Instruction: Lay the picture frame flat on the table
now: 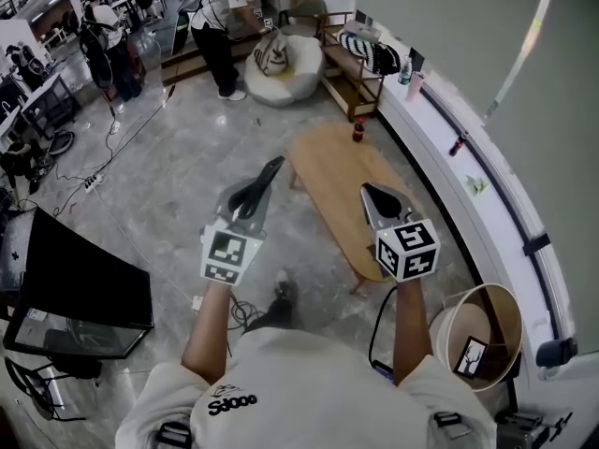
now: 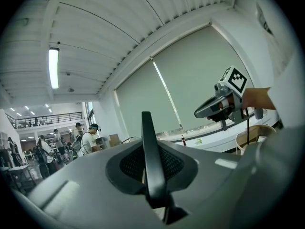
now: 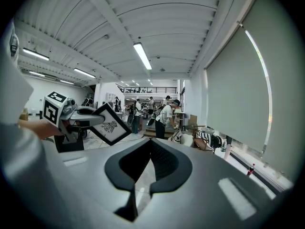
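Head view first: clamping the picture frame in the left gripper, pads pressed on both faces. Carrying it upright and edge-on in the air, short of the wooden table, not yet laid down. Turned corner-up, going by the right gripper view. Holding the right gripper alongside, jaws closed together with nothing between them. Down at the right, a second frame standing inside a round bin. Farther out, a small bottle at the table's far end. Beyond that, a person standing.
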`<act>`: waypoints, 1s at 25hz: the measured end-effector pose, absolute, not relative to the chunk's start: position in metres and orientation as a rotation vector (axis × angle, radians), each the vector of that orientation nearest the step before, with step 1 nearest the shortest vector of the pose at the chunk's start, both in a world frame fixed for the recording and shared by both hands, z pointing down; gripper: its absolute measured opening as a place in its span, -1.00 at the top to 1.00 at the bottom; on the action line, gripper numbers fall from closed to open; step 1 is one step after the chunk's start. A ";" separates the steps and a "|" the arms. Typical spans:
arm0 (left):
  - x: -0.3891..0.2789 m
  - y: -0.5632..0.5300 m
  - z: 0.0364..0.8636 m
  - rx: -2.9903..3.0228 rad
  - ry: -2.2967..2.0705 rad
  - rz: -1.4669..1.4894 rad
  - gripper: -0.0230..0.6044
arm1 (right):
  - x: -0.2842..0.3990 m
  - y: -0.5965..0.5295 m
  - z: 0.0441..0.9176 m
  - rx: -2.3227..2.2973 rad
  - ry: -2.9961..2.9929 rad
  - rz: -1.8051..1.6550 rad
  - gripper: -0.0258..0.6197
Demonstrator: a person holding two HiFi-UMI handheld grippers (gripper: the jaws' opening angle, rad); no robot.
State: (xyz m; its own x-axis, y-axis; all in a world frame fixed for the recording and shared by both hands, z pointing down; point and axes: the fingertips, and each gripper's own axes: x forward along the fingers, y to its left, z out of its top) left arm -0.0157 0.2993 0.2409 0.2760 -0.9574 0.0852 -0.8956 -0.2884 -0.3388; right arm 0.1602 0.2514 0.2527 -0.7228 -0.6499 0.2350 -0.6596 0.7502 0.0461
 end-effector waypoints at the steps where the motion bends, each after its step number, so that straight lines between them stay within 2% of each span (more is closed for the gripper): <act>1: -0.018 0.293 0.242 -2.323 1.720 -0.402 0.79 | 0.157 0.245 0.254 1.030 -2.712 0.059 0.91; 25: -0.122 0.108 0.251 -2.379 1.742 -0.387 0.79 | 0.052 0.066 0.256 1.018 -2.681 0.088 0.91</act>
State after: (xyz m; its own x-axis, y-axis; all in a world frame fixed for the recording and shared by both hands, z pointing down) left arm -0.1221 0.1083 0.2509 0.2848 -0.9524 0.1090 -0.9090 -0.3045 -0.2847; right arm 0.0517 0.0658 0.2556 -0.7160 -0.6425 0.2730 -0.6590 0.7511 0.0394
